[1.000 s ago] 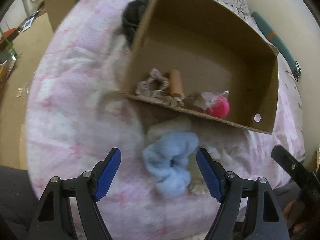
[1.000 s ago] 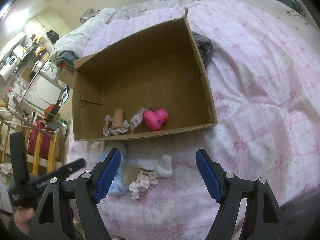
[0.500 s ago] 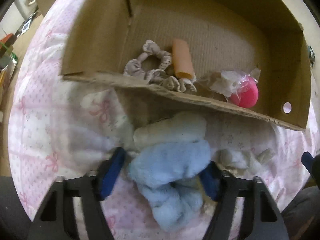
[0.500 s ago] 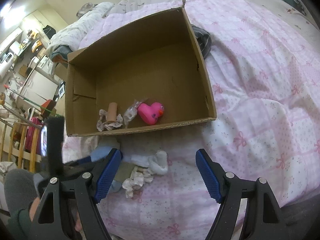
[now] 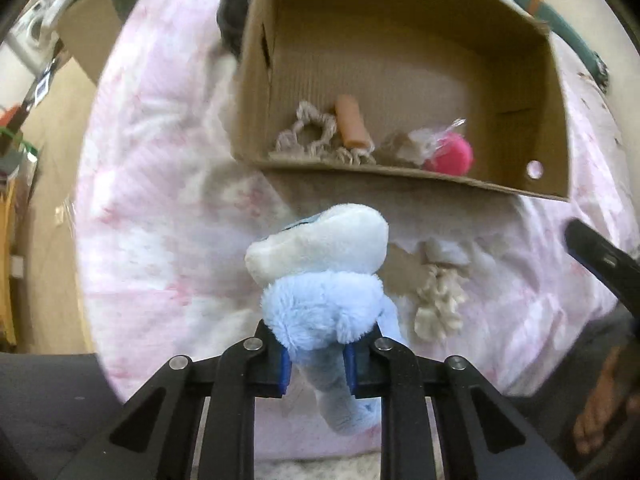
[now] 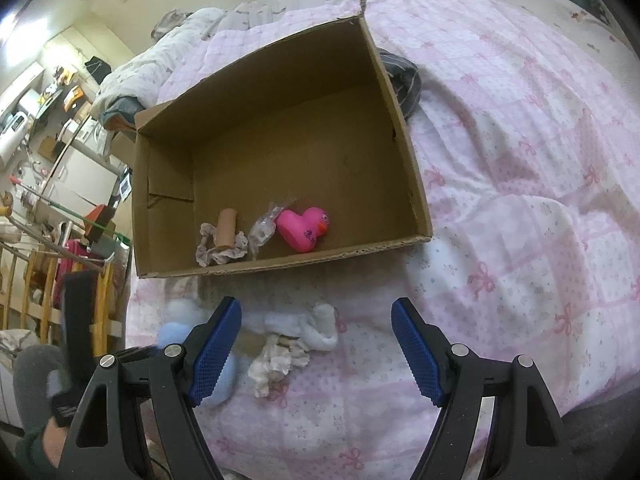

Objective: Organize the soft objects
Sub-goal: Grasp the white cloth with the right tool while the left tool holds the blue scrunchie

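Observation:
My left gripper (image 5: 316, 364) is shut on a light blue and white plush toy (image 5: 320, 280) and holds it above the pink bedspread, in front of an open cardboard box (image 5: 400, 176). The box holds a beige scrunchie (image 5: 308, 136), a tan roll (image 5: 350, 120), a crinkled plastic wrapper (image 5: 424, 144) and a pink duck (image 6: 304, 228). A cream scrunchie (image 6: 276, 364) and a white sock (image 6: 320, 326) lie on the bed before the box. My right gripper (image 6: 316, 348) is open and empty above them. The plush shows partly behind its left finger (image 6: 216, 344).
The pink patterned bedspread (image 6: 520, 200) stretches to the right. A dark garment (image 6: 404, 76) lies behind the box's far corner. Room clutter, racks and furniture (image 6: 60, 160) stand off the bed's left side. A teal object (image 5: 560, 20) lies at the far edge.
My left gripper has closed on the blue plush and lifted it off the bed. The right gripper has stayed open and nearly still.

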{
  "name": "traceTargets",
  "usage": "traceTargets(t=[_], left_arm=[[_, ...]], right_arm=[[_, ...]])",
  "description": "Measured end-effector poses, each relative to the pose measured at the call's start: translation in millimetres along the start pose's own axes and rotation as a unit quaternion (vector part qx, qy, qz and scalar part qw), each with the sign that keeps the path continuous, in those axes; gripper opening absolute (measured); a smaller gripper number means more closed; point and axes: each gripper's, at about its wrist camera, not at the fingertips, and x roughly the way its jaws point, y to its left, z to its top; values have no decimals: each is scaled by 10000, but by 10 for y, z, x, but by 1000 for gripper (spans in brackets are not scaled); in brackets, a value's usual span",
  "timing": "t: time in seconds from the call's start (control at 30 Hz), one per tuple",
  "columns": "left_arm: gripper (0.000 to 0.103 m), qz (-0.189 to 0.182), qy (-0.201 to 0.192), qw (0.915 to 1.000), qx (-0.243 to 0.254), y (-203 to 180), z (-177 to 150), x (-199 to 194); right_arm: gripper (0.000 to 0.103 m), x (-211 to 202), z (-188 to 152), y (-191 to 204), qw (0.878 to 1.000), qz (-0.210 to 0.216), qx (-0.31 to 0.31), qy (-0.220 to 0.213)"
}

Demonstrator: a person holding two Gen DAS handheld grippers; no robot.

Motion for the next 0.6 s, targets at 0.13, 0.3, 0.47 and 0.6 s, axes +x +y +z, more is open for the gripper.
traceTargets(t=[0.13,0.3,0.47,0.6], left_arm=[[18,-133,-5,9999,-10,76,-16,-252],[18,92,-228,9996,118,142,-83,-263],[18,-63,-133,9997,-206,225,-49,-67],[18,-4,-300,9995,-61,160,-11,-94]], right_arm=[[82,44,7,-35,9998,64,131,107],[82,134,-19,-57,9992,72,214,328],[82,277,-70,-73,9978,-66,243,621],[82,444,-82,-20,9963,-124,141,835]])
